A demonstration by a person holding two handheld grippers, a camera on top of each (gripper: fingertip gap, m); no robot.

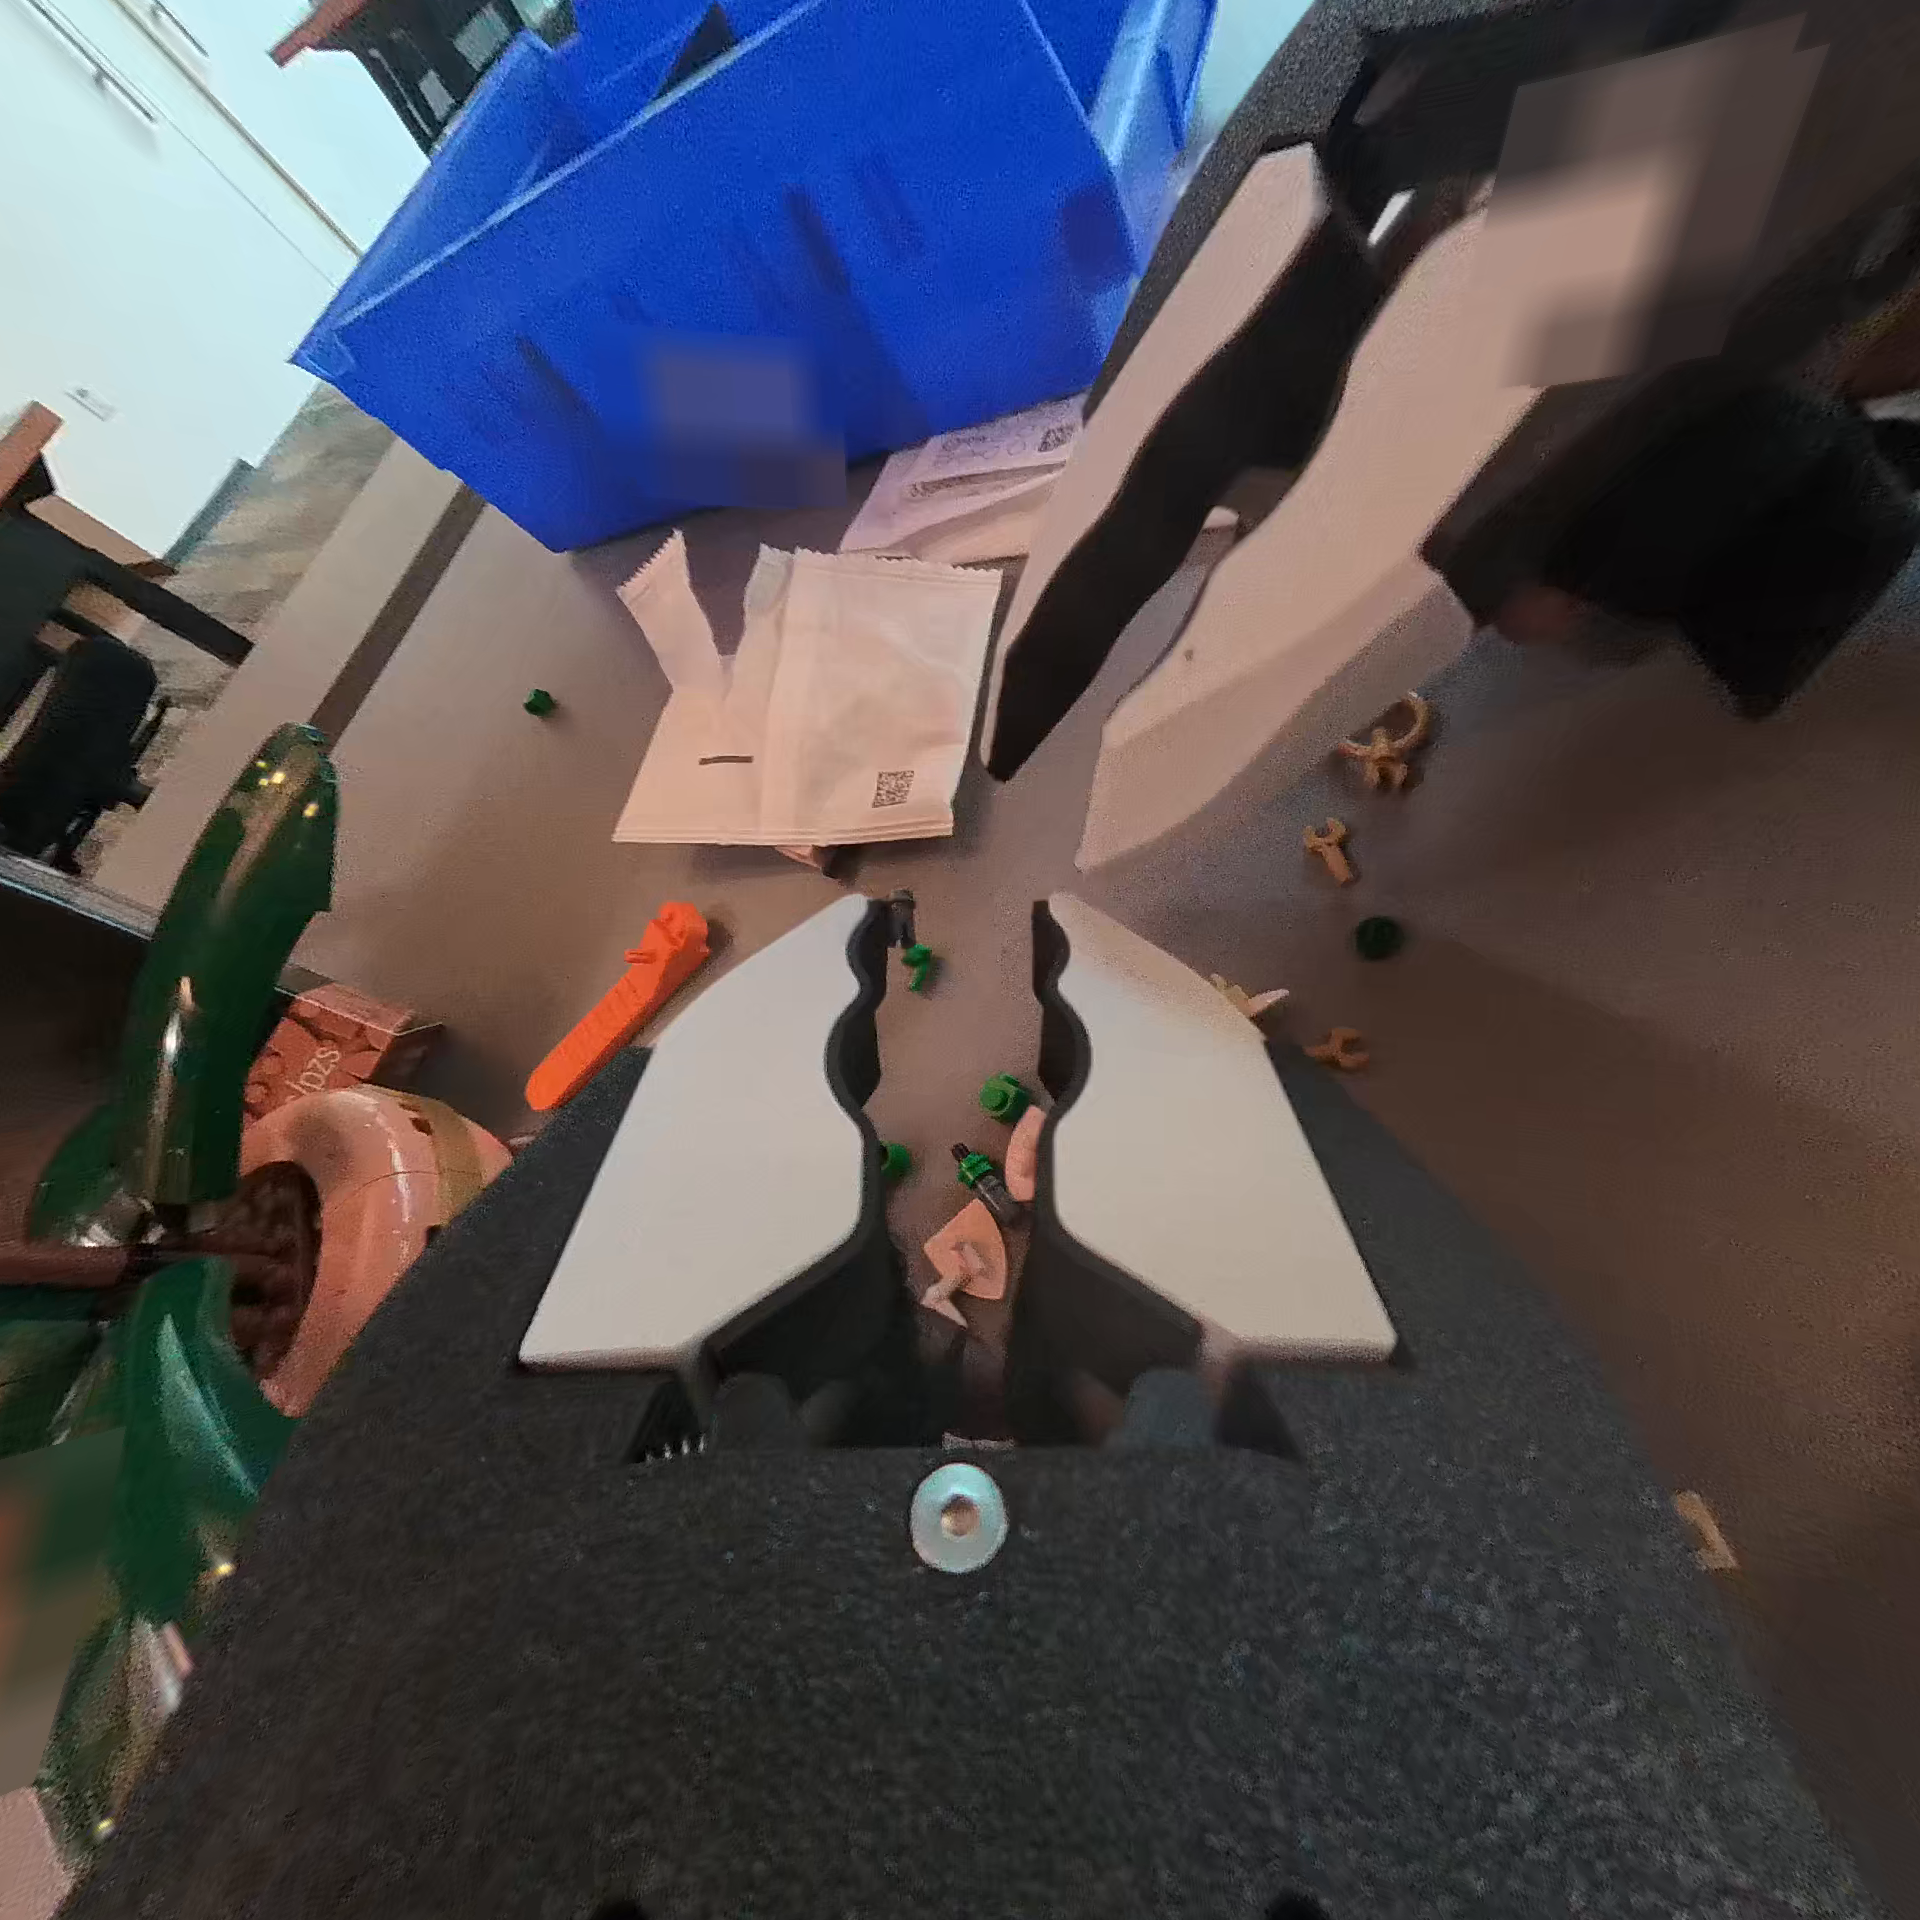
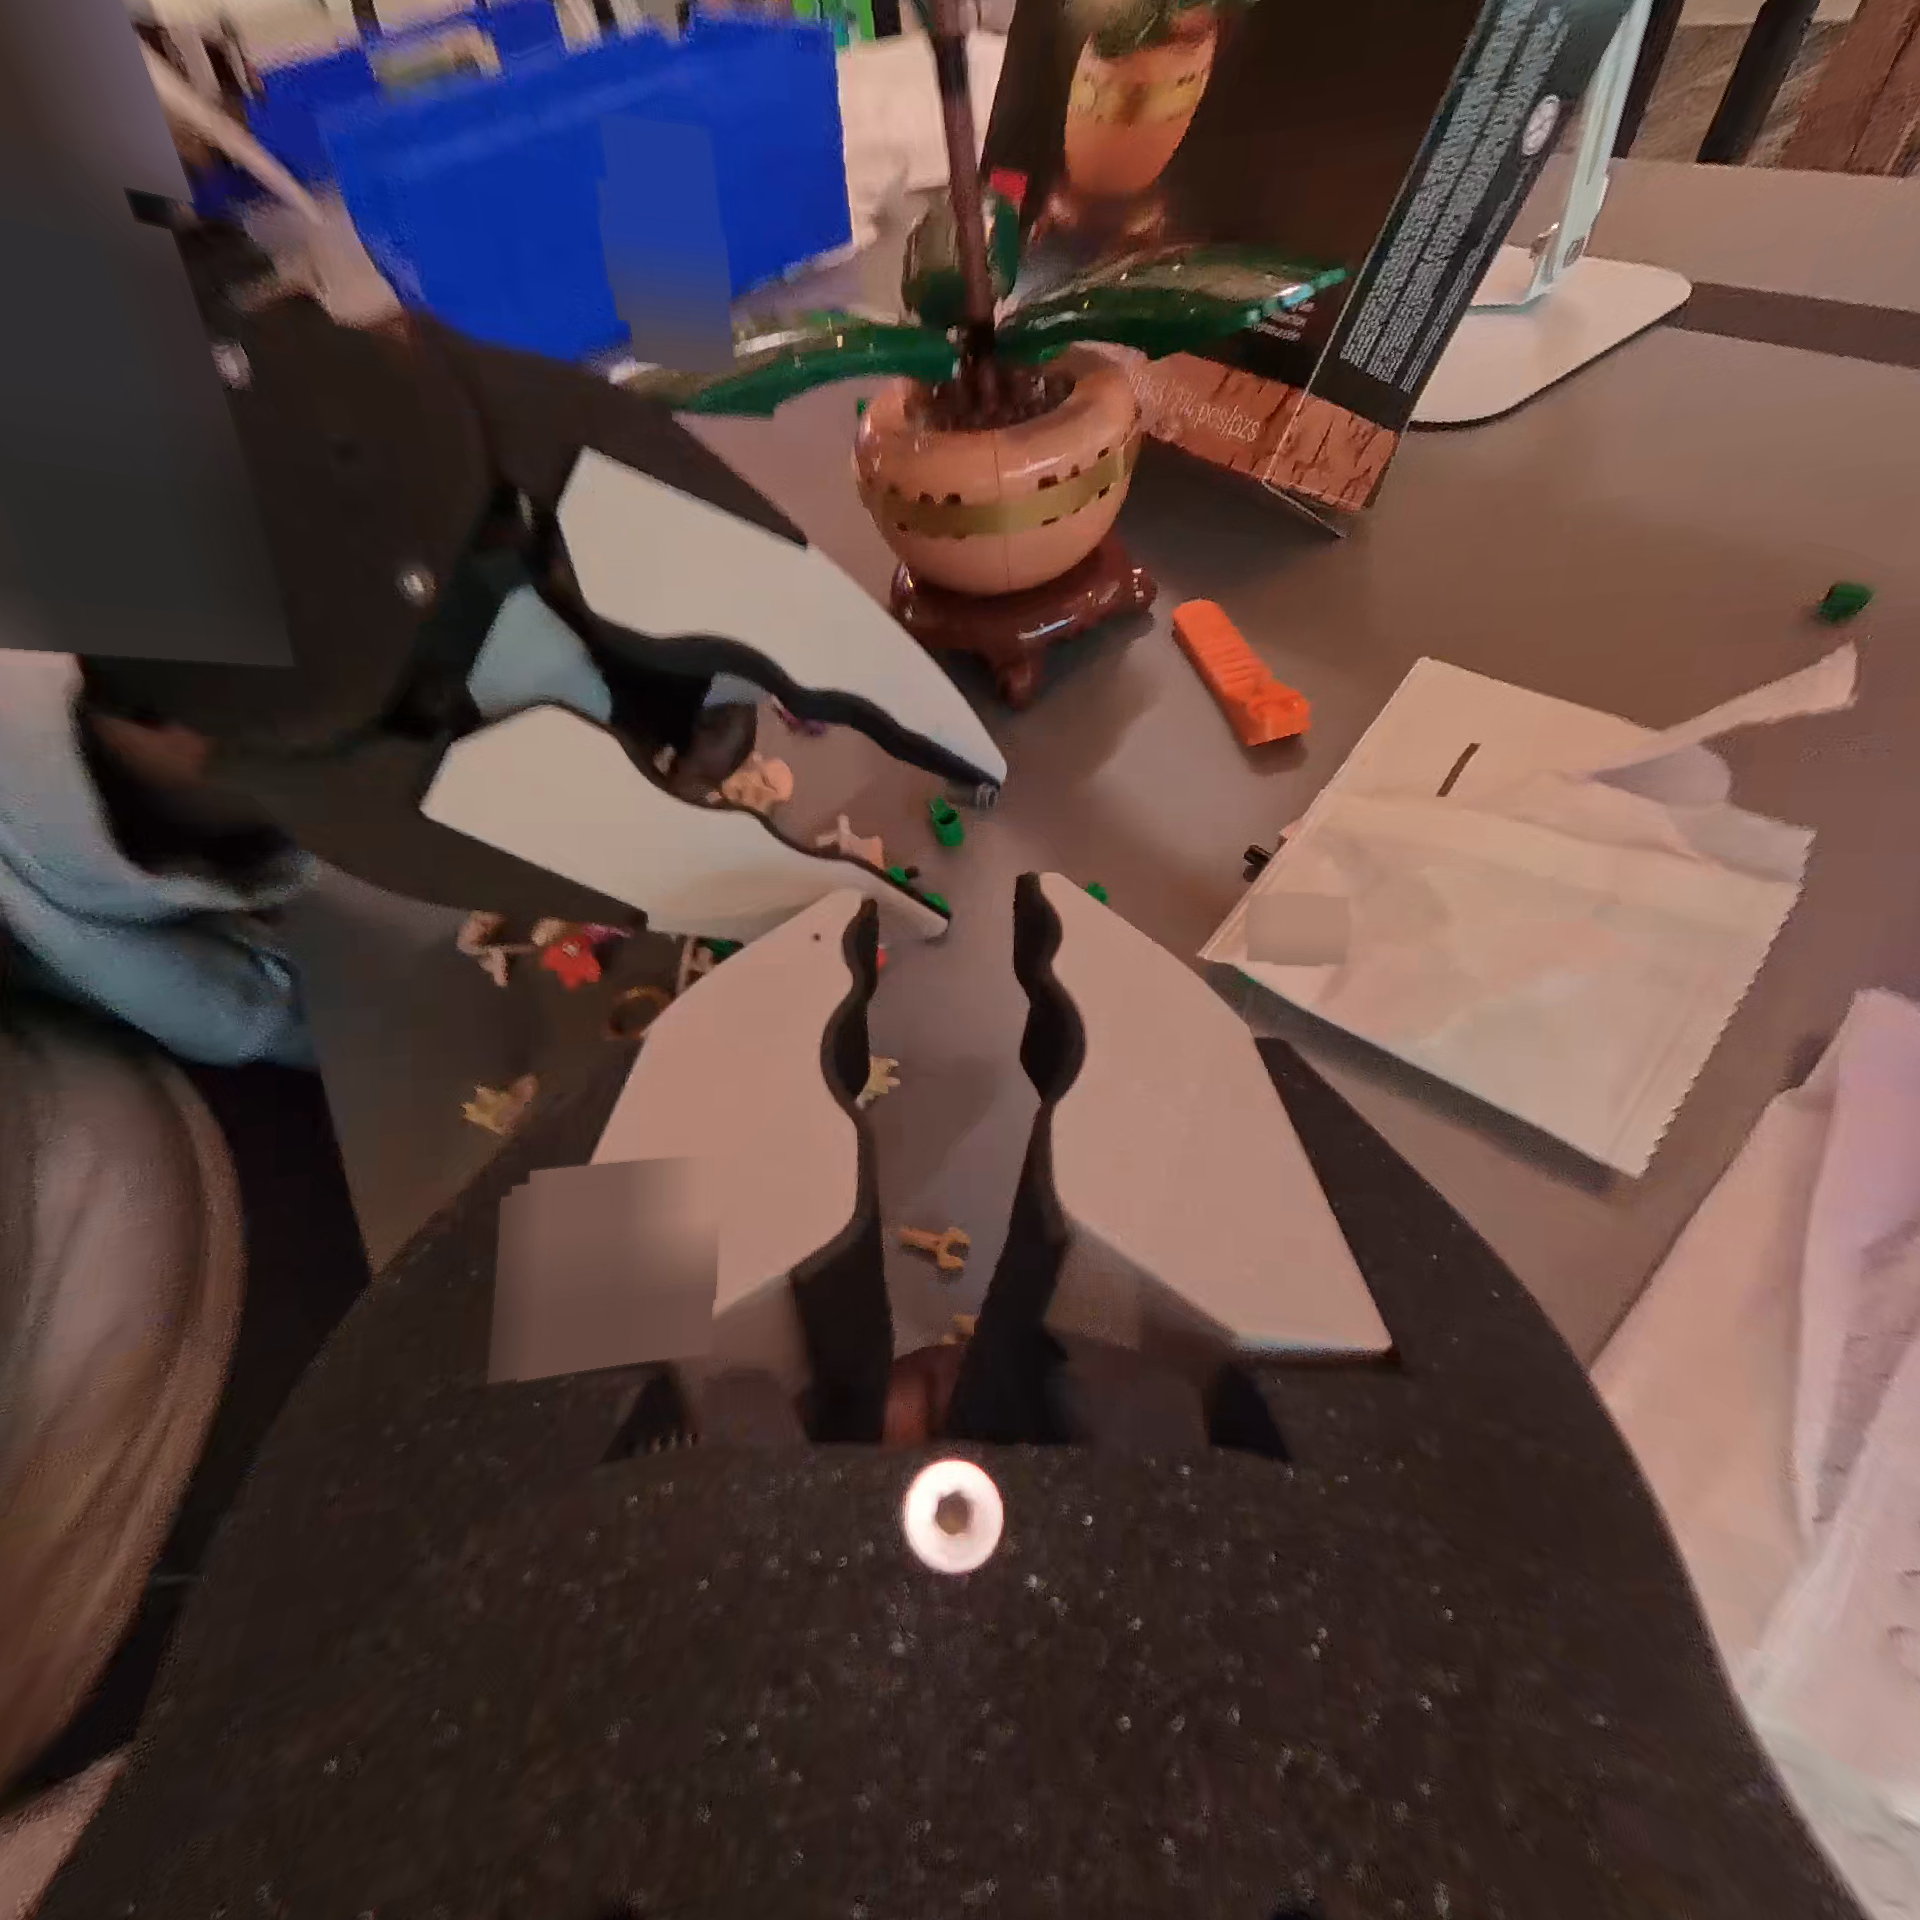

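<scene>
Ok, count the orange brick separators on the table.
1: the orange brick separator lies on the grey table between the brick-built potted plant and the white paper bags, left of the left gripper. Others may hide behind the grippers.

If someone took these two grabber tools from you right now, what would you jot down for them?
Left gripper: open, empty, low over small green and pink bricks on the grey table.
Right gripper: open, empty, over scattered tan pieces.
Brick-built potted plant stands upright, orange brick separator beside it, white paper bags to the right, blue bins behind.
Neither gripper holds anything; the loose pieces lie unpicked.
</scene>
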